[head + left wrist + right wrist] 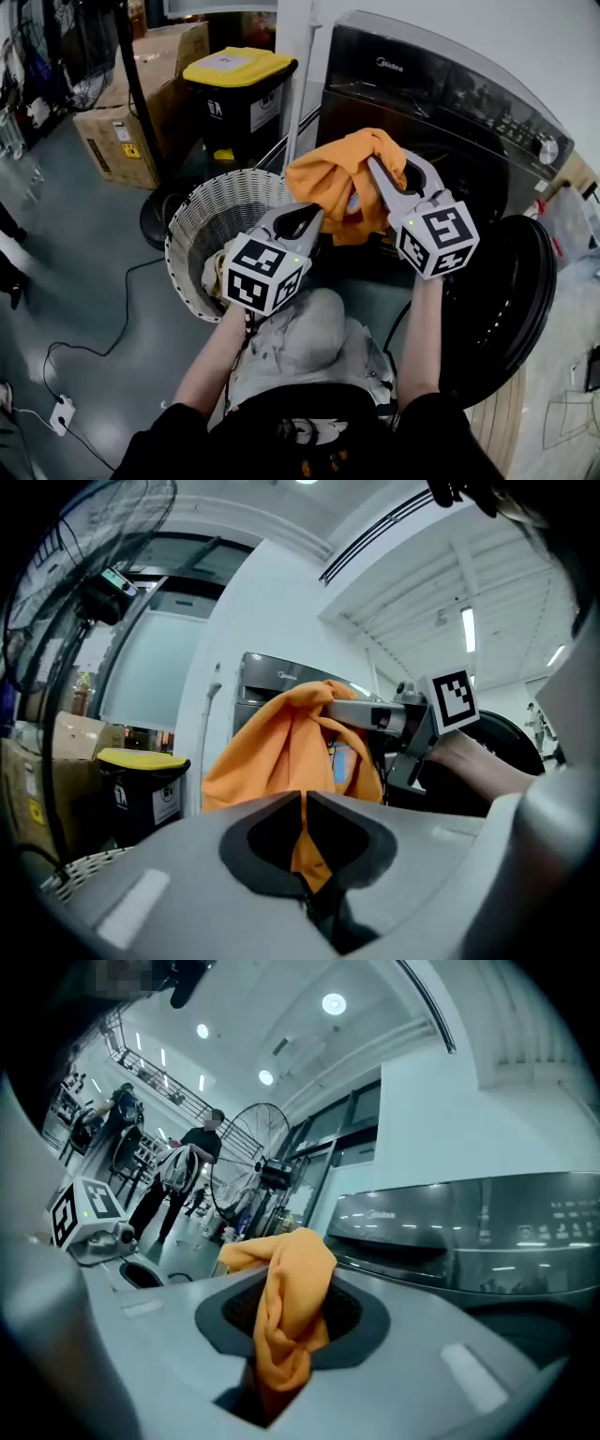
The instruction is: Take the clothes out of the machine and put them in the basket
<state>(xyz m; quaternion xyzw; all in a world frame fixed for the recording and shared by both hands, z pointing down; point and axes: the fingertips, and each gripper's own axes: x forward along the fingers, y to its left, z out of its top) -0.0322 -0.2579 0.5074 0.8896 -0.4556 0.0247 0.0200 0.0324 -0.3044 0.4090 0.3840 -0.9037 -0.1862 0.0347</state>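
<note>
Two tongs, left tongs (317,217) and right tongs (371,165), clamp the orange garment (328,178) just beside the basket (187,225). The left bite seems thin. Next: swing over the basket, release.

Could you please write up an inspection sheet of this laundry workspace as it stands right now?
Surface: bare grey floor.
Job's things: orange garment held up between washing machine and white wicker basket; machine door open.
Clutter: yellow-lidded black bin; cardboard boxes.
Grippers: left gripper shut on the garment's lower fold; right gripper shut on its bunched top.
Cables: black cable runs across the floor to a white socket block.
Surroundings: standing fan; people in the background.
</note>
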